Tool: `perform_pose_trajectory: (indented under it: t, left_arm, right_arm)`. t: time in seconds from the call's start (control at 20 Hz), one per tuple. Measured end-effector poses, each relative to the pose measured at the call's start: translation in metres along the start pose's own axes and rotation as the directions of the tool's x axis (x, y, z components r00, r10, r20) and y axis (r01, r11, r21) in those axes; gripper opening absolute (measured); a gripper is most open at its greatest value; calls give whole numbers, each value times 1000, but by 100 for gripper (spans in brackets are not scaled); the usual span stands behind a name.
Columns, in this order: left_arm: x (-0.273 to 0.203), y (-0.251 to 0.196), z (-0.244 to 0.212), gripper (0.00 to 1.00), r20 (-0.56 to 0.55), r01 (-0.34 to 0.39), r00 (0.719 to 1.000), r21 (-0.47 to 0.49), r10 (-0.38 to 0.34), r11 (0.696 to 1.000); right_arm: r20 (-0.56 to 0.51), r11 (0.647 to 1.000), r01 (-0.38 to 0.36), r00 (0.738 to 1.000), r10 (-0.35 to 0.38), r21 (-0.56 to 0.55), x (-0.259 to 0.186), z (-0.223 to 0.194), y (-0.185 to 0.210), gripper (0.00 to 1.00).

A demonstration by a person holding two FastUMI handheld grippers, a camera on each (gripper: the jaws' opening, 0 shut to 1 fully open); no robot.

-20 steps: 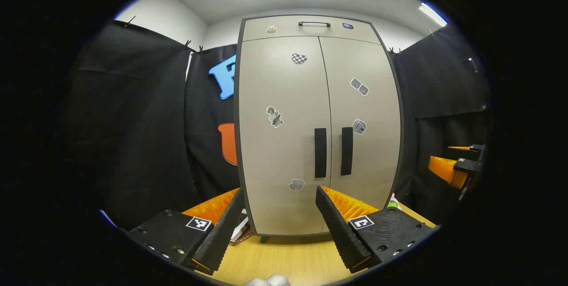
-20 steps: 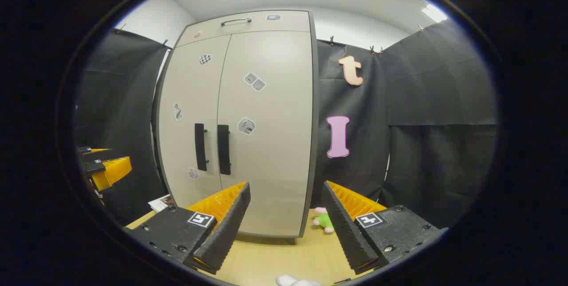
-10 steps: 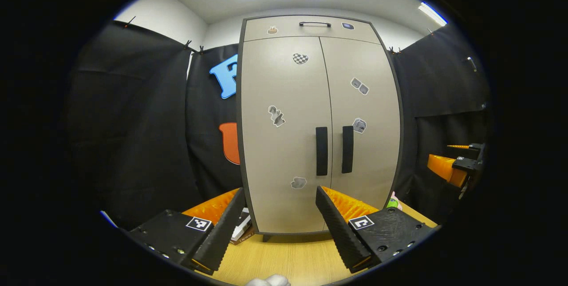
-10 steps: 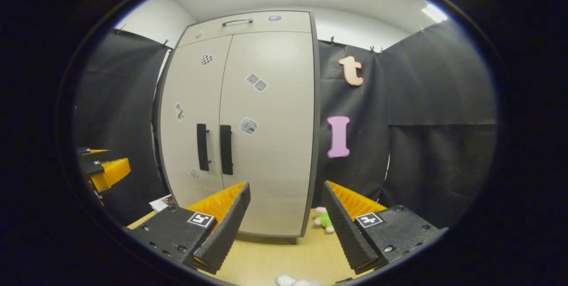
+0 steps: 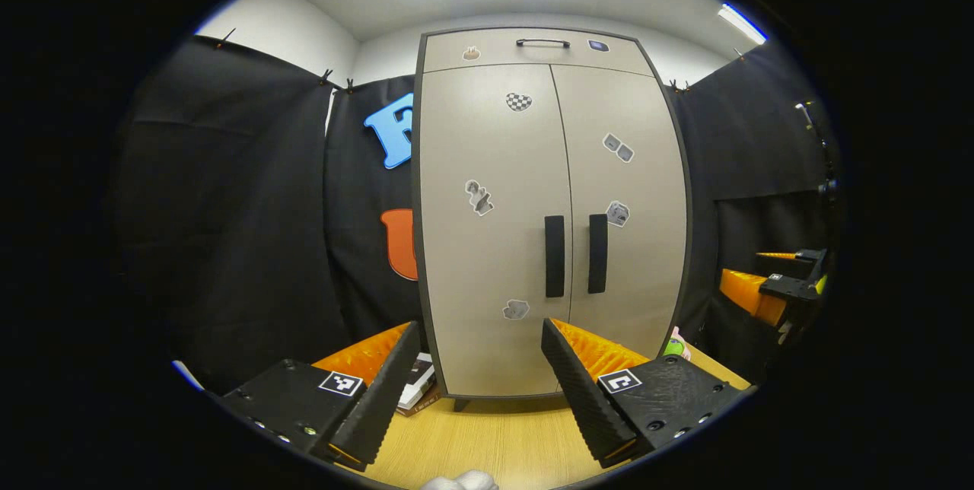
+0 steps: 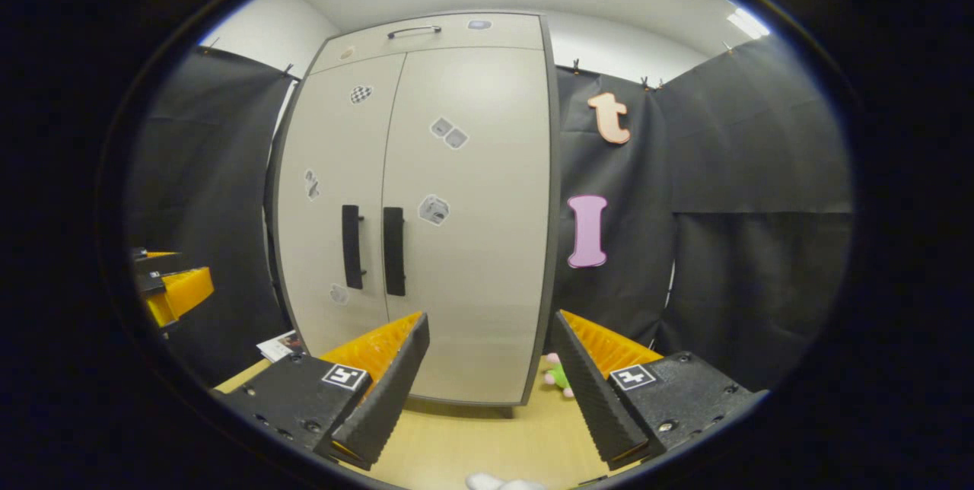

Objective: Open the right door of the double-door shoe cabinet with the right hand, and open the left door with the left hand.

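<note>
A beige double-door shoe cabinet (image 5: pixel 494 246) (image 6: pixel 487 262) stands on a wooden table with both doors closed. Two black vertical handles sit side by side near the middle seam: the left handle (image 5: pixel 554 256) (image 6: pixel 351 246) and the right handle (image 5: pixel 597 253) (image 6: pixel 393 251). My left gripper (image 5: pixel 481 338) is open, well short of the cabinet front, nothing between its fingers. My right gripper (image 6: pixel 491 326) is also open and empty, off to the cabinet's right side. The right gripper (image 5: pixel 776 288) appears at the right edge of the left gripper view; the left gripper (image 6: pixel 163 288) appears at the left edge of the right gripper view.
A drawer with a slim handle (image 5: pixel 542 42) tops the cabinet. Booklets (image 5: pixel 418 391) lie at the cabinet's left foot, and a small green and pink toy (image 6: pixel 559 377) lies at its right foot. Black cloth walls surround the wooden table (image 5: pixel 487 444).
Both views have drifted slightly: the cabinet sits a little further right in each, and in the right gripper view a little larger. Doors stay closed and both grippers stay open.
</note>
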State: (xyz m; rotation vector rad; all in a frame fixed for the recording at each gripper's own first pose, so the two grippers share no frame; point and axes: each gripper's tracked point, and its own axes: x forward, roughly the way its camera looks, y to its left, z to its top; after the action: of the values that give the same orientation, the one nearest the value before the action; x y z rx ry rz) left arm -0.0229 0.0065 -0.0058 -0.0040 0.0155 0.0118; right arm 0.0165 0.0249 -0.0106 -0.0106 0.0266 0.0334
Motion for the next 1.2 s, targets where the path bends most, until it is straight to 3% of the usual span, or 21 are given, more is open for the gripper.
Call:
perform_pose_trajectory:
  t: [0.35, 0.9, 1.2]
  left_arm:
    - [-23, 23, -6, 96, -9, -54, 999, 9, 54, 999]
    - [-36, 53, -16, 96, -39, -129, 991, 12, 129, 992]
    - [-32, 63, -17, 96, -48, -147, 988, 10, 148, 989]
  right_arm:
    - [19, 999, -42, 999, 43, -27, 55, 10, 51, 100]
    - [17, 999, -42, 999, 42, 6, 163, 34, 114, 100]
    - [-7, 999, -37, 999, 37, 20, 192, 38, 130, 85]
